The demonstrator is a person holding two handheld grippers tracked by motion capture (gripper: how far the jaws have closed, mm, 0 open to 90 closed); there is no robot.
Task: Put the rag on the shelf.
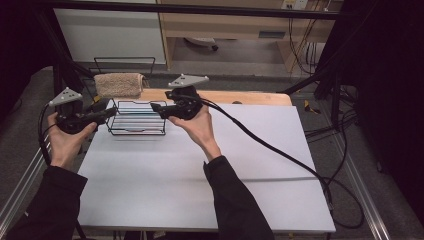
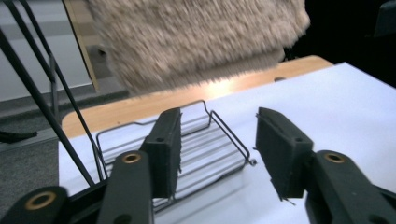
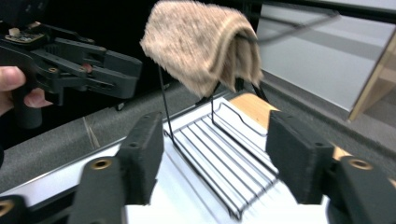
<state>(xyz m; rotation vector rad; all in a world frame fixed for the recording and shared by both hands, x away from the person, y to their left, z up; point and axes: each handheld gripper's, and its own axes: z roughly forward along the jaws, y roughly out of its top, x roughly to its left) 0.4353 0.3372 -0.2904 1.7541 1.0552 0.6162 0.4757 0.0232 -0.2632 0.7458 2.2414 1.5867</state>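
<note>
Towel (image 1: pixel 119 84), beige and fluffy, hangs folded over the top bar of the black wire rack (image 1: pixel 136 118) on the bench (image 1: pixel 200 170). Left claw (image 1: pixel 105 114) sits just left of the rack, right claw (image 1: pixel 156 107) just right; both are released, nothing between their pads.

Lab recording rig, black frame bars (image 1: pixel 200 9), trailing cables (image 1: pixel 300 45), white table (image 1: pixel 200 180)

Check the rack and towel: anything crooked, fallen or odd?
Nothing stands out. The beige towel hangs folded over the top bar of the black wire rack, which stands upright on the white table. Both grippers' jaws are open with nothing between them.
</note>
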